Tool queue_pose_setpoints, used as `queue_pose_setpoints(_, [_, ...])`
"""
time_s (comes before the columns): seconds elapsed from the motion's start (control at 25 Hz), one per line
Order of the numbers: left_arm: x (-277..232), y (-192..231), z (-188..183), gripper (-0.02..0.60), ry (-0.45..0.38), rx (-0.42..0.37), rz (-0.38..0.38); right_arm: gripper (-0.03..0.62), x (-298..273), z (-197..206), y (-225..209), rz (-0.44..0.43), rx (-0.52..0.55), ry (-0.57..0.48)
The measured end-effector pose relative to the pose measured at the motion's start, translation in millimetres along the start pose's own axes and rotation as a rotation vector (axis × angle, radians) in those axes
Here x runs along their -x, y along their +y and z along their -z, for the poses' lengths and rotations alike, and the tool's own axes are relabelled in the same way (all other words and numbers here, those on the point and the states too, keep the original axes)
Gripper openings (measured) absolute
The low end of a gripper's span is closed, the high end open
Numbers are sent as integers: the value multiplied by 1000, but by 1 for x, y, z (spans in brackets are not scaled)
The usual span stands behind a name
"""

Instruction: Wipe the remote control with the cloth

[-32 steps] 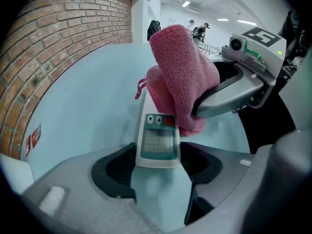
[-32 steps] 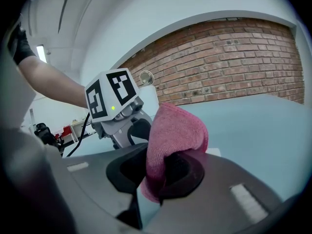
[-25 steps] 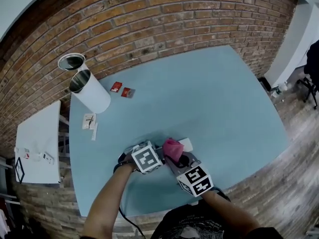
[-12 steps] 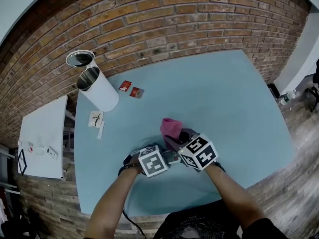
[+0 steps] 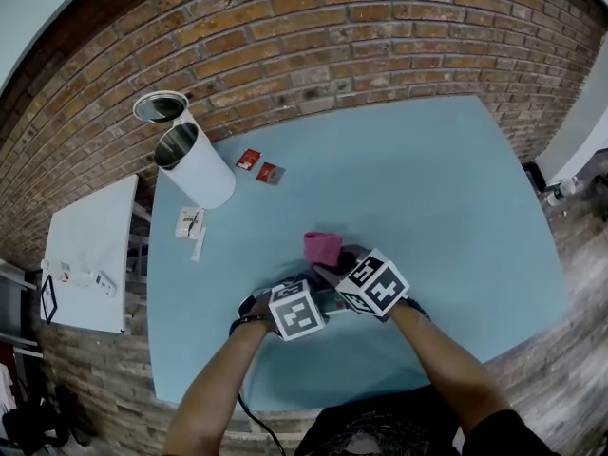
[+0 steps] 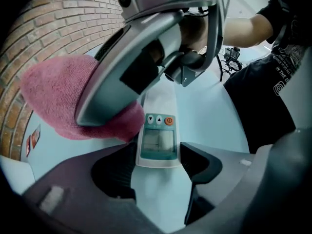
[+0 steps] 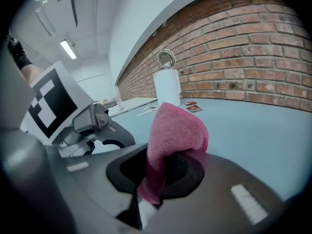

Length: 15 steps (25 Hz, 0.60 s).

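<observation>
The white remote control, with a small screen and an orange button, lies on the blue table. My left gripper points steeply down and is shut on the remote's near end, one pad at each side. My right gripper is shut on a pink cloth. In the left gripper view the cloth bulges out under the right gripper's grey body and touches the remote's far left side by the buttons. In the head view the cloth lies just beyond the two marker cubes, which hide the remote.
A white cylinder stands at the table's far left, with a round open tin behind it. Two red packets and paper slips lie nearby. A white side table stands left. A brick wall runs behind.
My right gripper has swung with the pink cloth from the near right side to the far side of the left gripper. The left gripper and the remote have stayed put.
</observation>
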<state>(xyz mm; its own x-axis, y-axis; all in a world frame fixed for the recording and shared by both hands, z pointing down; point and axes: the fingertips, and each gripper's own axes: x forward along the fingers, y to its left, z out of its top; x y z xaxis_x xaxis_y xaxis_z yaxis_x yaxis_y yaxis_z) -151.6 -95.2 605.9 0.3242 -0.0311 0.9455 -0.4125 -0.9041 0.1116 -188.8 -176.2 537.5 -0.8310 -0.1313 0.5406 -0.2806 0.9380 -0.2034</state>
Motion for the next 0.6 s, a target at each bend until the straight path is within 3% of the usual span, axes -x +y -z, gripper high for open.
queue_pose_setpoints(0.6, [1,0,4,288,23,2,4,64,42,21,-46,89,-69,-14])
